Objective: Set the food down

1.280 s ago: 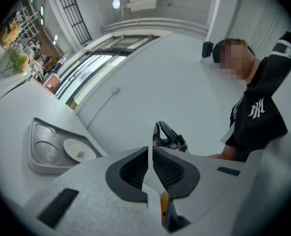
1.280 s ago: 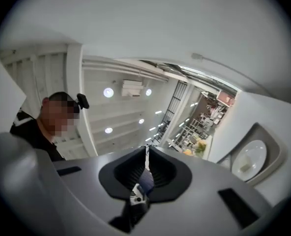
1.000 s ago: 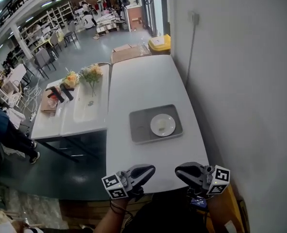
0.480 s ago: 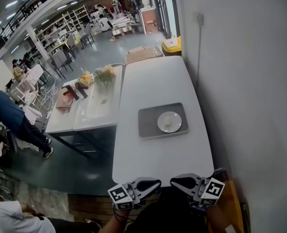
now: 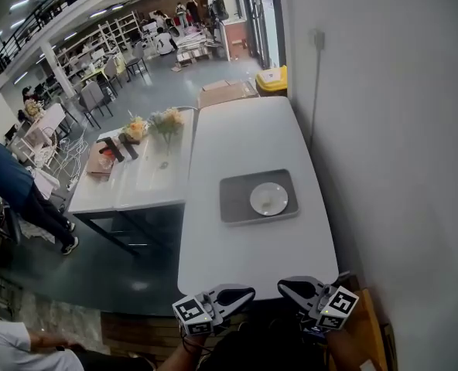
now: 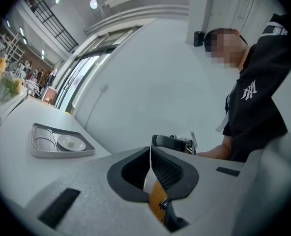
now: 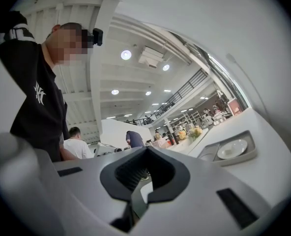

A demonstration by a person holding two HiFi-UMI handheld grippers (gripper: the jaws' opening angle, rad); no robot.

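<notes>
My left gripper (image 5: 247,291) and right gripper (image 5: 284,285) are clenched on nothing at the counter's (image 5: 244,137) near edge. The food (image 6: 72,143), a pale morsel, already seems to lie on the plate (image 5: 268,199) in the grey tray (image 5: 235,201) farther off. I'd hold both back and not bump the tray.

Well ahead of the right gripper (image 5: 285,286), the pale scrap (image 6: 72,144) on the plate (image 5: 268,199) is too small to name, and the people (image 5: 165,41) among the shelves far beyond the left gripper (image 5: 247,292) are mere specks. Behind both claws the person's arm (image 5: 179,352) runs off the head view's lower edge, and the orange-brown surface (image 6: 158,198) glimpsed under the left gripper's jaws cannot be identified
</notes>
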